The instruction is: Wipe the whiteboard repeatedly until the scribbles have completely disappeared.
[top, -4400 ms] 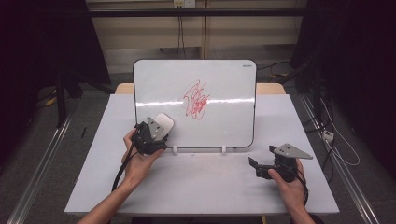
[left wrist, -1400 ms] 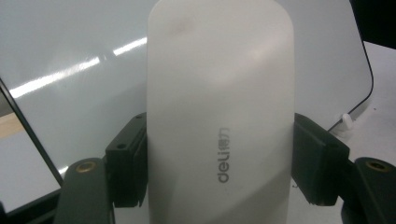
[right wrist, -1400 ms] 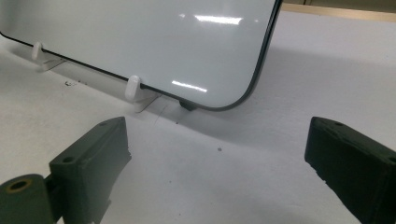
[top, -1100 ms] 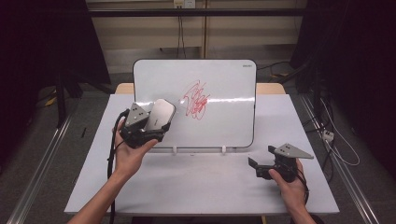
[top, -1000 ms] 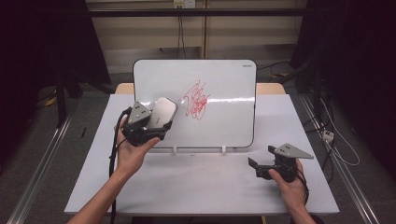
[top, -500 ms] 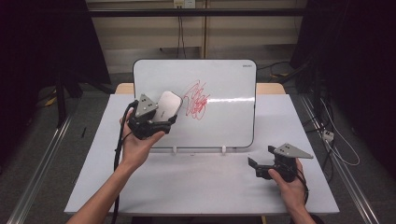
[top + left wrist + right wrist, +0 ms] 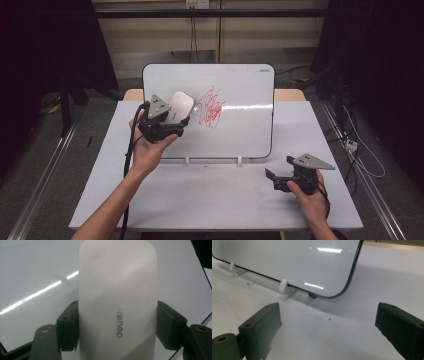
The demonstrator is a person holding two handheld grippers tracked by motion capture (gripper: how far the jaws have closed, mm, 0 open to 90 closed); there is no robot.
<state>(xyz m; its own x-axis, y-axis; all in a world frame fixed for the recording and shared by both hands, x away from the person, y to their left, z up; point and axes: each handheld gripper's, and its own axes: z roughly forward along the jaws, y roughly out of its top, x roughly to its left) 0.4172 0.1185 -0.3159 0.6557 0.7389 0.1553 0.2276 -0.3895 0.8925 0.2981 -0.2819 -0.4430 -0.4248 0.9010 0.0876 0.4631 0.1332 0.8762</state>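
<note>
Against the left part of the whiteboard (image 7: pixel 235 120), the left gripper (image 7: pixel 172 117) is held raised off the tabletop (image 7: pixel 200 200), its jaws clamped on the two long sides of a white eraser (image 7: pixel 179 106). The left forearm comes in from the bottom edge of the high view and slants up and to the right, the wrist bent back so that the left hand (image 7: pixel 150 150) cups the gripper body from below with the palm turned upward. A black cable loops down from the gripper beside that forearm. The grey three-cornered plate sits on top of the gripper, tilted toward the board.

From the left gripper view the eraser (image 7: pixel 117 300) stands lengthwise between the black jaws, the pads pressed against its flanks, with the glossy board surface right behind it; whether its face touches the board I cannot tell. In the high view the eraser lies just to the left of the red scribble (image 7: pixel 212 106), which sits near the middle of the board.

At the lower right of the tabletop the right hand (image 7: pixel 312 200) rests low, holding the right gripper (image 7: pixel 275 180) level and pointing left toward the board's foot. Its jaws stand well apart with nothing between them; the right gripper view looks past them at the board's lower corner and its white clip feet (image 7: pixel 283 285).
</note>
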